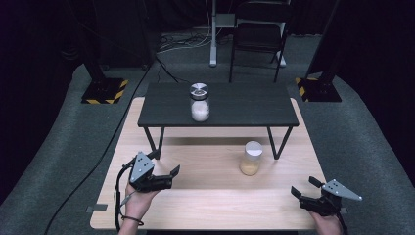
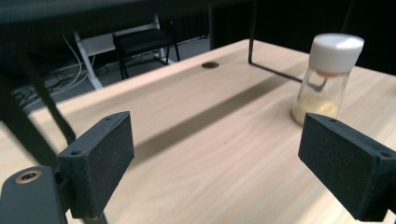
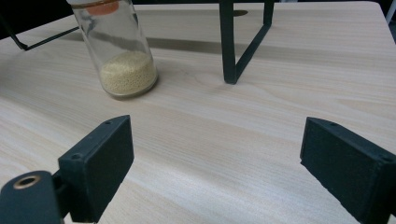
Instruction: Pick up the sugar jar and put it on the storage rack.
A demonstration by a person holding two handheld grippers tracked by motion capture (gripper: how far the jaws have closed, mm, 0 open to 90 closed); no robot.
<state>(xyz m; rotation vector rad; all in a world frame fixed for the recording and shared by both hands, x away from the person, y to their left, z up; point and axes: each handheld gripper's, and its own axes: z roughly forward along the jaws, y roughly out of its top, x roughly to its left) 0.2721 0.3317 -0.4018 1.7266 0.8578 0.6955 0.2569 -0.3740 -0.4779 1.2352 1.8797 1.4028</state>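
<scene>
**Two open tools over the near edge of the desk, jar of yellow grains between them**

The jar with the white lid (image 1: 251, 158) stands upright on the light wooden desk (image 1: 210, 205), right of centre, just in front of the right leg of a low black shelf (image 1: 218, 105) that stands across the far half. In the right gripper view its lid is cut off at the top edge, leaving the glass and the yellow grains (image 3: 127, 71) at the bottom. In the left gripper view the jar (image 2: 327, 77) is slightly blurred, and something orange under the lid cannot be made out.

The left tool (image 1: 166, 177) hangs near the near-left corner with its jaws wide apart and nothing between them; no earlier picture shows them otherwise. The right tool (image 1: 303, 188) sits at the near-right corner, jaws likewise spread and empty. Both are well apart from the jar. The hands behind them are cut off by the bottom edge.

A second jar with a metal lid (image 1: 199, 102), holding white grains, stands on the shelf top.

Grey carpet surrounds the desk. Beyond it the room is dark: a black chair (image 1: 258, 34), cables on the floor and two stands with yellow-black striped bases are only dimly readable.
</scene>
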